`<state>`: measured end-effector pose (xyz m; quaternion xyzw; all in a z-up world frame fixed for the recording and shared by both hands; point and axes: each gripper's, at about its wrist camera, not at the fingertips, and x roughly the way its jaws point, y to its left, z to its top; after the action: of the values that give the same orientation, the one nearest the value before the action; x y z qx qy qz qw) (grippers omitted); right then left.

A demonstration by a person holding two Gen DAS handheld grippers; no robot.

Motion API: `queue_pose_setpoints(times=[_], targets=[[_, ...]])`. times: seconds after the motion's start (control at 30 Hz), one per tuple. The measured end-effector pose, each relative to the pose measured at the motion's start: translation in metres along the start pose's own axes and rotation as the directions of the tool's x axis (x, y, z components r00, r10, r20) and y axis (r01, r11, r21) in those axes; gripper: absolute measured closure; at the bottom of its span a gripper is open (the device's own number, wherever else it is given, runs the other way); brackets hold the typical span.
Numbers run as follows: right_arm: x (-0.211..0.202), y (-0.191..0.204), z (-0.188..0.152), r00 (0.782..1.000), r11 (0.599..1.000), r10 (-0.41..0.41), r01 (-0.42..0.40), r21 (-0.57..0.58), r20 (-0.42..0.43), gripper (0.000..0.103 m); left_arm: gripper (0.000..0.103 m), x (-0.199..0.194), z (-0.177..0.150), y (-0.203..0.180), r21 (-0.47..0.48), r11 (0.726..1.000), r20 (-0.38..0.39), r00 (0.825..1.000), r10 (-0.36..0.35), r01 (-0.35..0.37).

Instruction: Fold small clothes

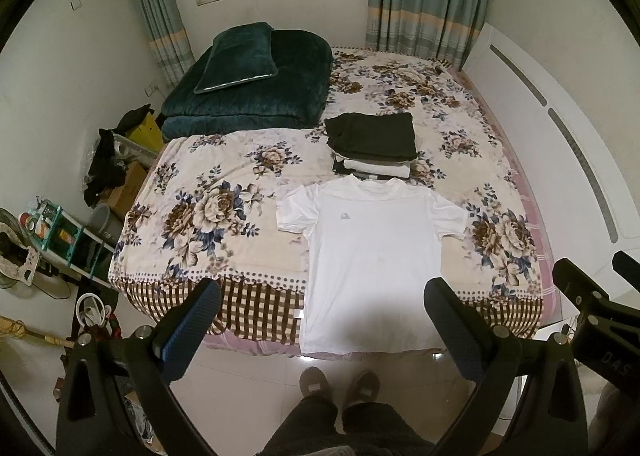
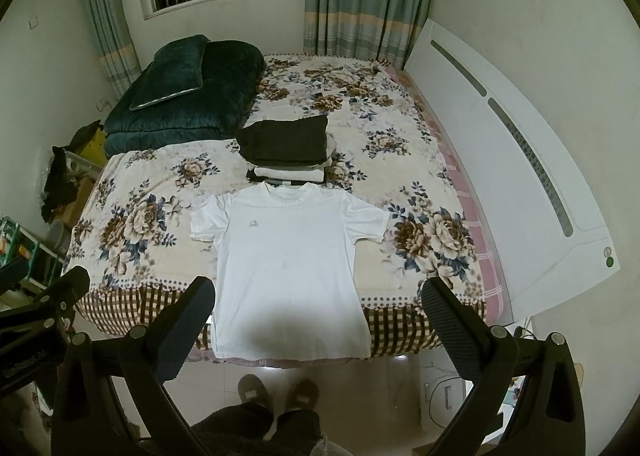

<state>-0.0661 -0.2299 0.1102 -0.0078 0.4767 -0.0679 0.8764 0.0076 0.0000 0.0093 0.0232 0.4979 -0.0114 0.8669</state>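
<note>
A white T-shirt (image 1: 372, 256) lies spread flat, front up, on the floral bed (image 1: 200, 215), its hem hanging over the near edge. It also shows in the right wrist view (image 2: 288, 264). Behind its collar sits a stack of folded clothes (image 1: 374, 143) with a dark garment on top, also in the right wrist view (image 2: 288, 147). My left gripper (image 1: 320, 320) is open and empty, held above the floor in front of the shirt's hem. My right gripper (image 2: 320, 320) is open and empty, at the same height before the hem.
A dark green folded quilt with a pillow (image 1: 248, 79) lies at the bed's far left. The white headboard (image 2: 520, 159) runs along the right. Shelves and clutter (image 1: 60, 232) stand left of the bed. The person's slippered feet (image 1: 340, 384) stand on the tile floor.
</note>
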Motion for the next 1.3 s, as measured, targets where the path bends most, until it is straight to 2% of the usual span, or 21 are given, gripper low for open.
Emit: queue_pose_setpoints(times=[0.1,0.37,0.43,1.1,1.3], targets=[[-0.001,0.0,0.0,1.0,1.0,-0.001,0.001,-0.001,0.003,0.0,0.0,0.0,0.009,-0.003,-0.003,1.0,0.003,1.0,0.0,0.0],[-0.002,-0.002,-0.001,1.0,1.0,0.001,-0.001,-0.001,0.005,0.0,0.0,-0.001,0.005,-0.001,-0.002,1.0,0.001,1.0,-0.005,0.005],[-0.008,0.003,0.007,1.0,1.0,0.001,-0.001,0.0,0.006,0.0,0.0,-0.003,0.013,-0.007,0.0,1.0,0.0,1.0,-0.006,0.006],[-0.008,0.004,0.006,1.0,1.0,0.0,0.0,0.0,0.01,0.0,0.0,-0.003,0.007,-0.004,-0.006,1.0,0.008,1.0,-0.009,0.009],[-0.006,0.005,0.005,1.0,1.0,0.0,0.0,-0.001,0.012,0.0,0.0,-0.009,0.017,-0.016,-0.006,1.0,0.01,1.0,-0.008,0.008]])
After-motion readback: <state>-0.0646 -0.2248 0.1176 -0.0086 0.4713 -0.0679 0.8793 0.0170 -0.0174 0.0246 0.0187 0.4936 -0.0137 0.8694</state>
